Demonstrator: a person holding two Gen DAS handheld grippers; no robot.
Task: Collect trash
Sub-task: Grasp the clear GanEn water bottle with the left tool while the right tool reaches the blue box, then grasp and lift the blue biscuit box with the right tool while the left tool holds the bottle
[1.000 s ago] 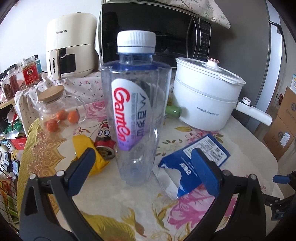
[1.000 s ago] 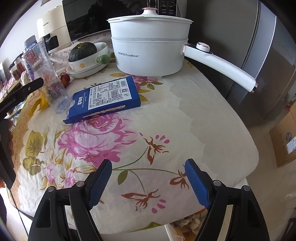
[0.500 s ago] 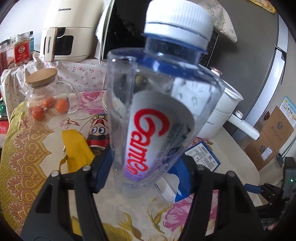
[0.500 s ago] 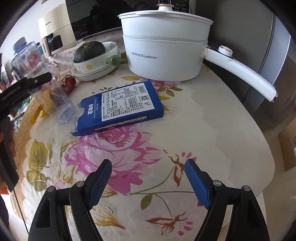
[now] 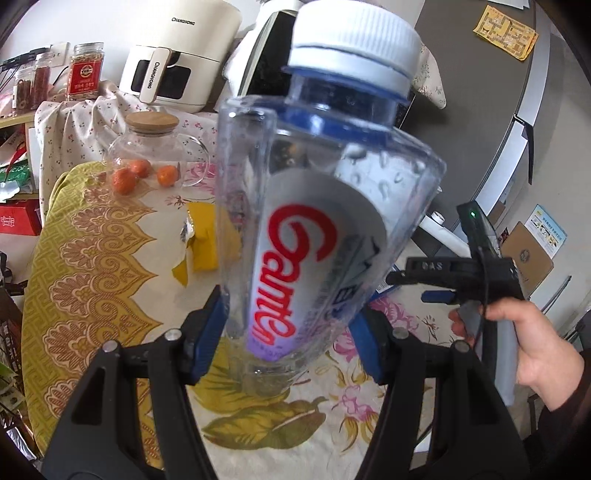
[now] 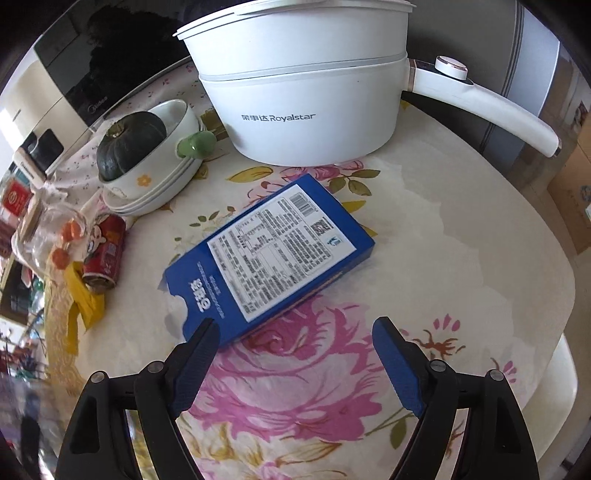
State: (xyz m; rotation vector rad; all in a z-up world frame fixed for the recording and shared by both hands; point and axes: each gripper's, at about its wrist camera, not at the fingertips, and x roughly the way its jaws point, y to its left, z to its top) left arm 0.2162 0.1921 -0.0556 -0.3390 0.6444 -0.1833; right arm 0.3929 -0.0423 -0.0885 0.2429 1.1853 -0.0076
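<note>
A table with a cream cloth [image 6: 461, 236] printed in pink roses fills the middle; its gold-patterned border [image 5: 85, 280] runs toward 9 o'clock in the left view. At 11 o'clock stands a cream air fryer [image 5: 177, 55] against a white wall [image 5: 92, 22], with a black microwave [image 6: 92, 62] beside it. A grey refrigerator [image 5: 480, 92] rises at 2 o'clock. Cardboard boxes [image 5: 526, 258] sit on what seems the floor at 3 o'clock. Daylight is soft and even.

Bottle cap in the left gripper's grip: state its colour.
White, ribbed, above a blue neck ring: the bottle cap shows best in the left wrist view.
</note>
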